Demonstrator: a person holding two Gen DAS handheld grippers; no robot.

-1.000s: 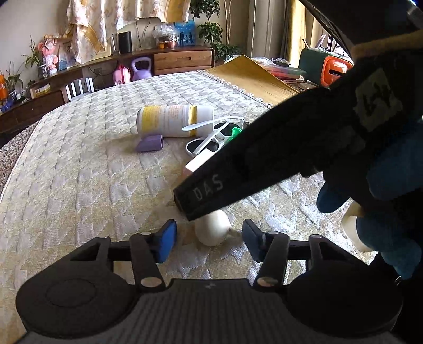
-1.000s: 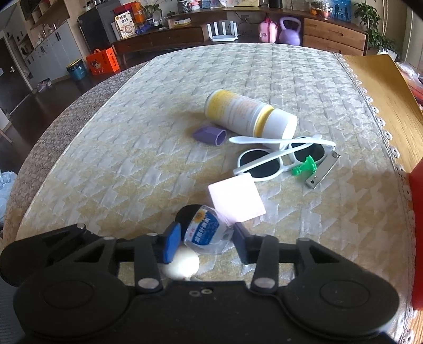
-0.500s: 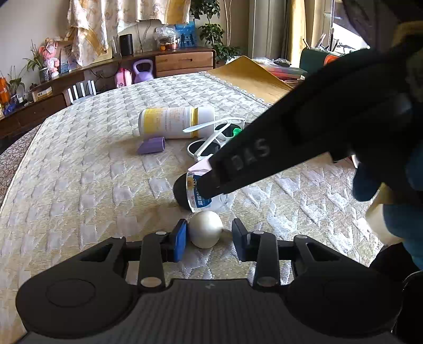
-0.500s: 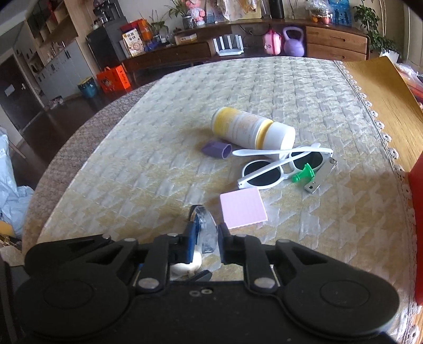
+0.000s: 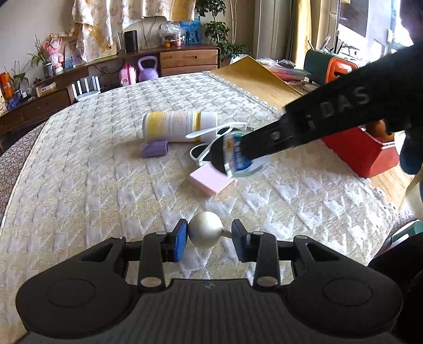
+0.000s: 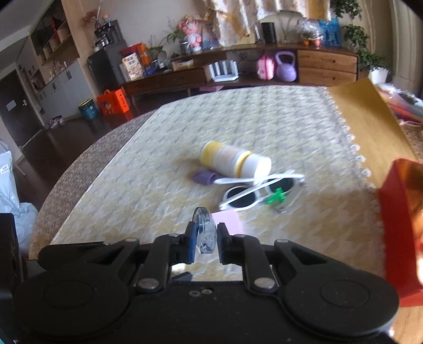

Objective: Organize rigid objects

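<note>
Left wrist view: your left gripper (image 5: 210, 235) brackets the egg (image 5: 205, 233), one pad touching, not clamped. Your right gripper (image 6: 205, 242) grips the jar (image 6: 205, 234) aloft; bin (image 6: 399, 232) lies rightward.

— Premises type?
— Private home, living room. Long wooden sideboard (image 6: 264, 71) with drawers, potted plants (image 5: 219, 39), purple kettlebell (image 6: 285, 67), draped curtain (image 5: 105, 23), black mini-fridge (image 6: 105, 66), and a quilted patterned cloth (image 5: 92, 172) covering the bench.
</note>
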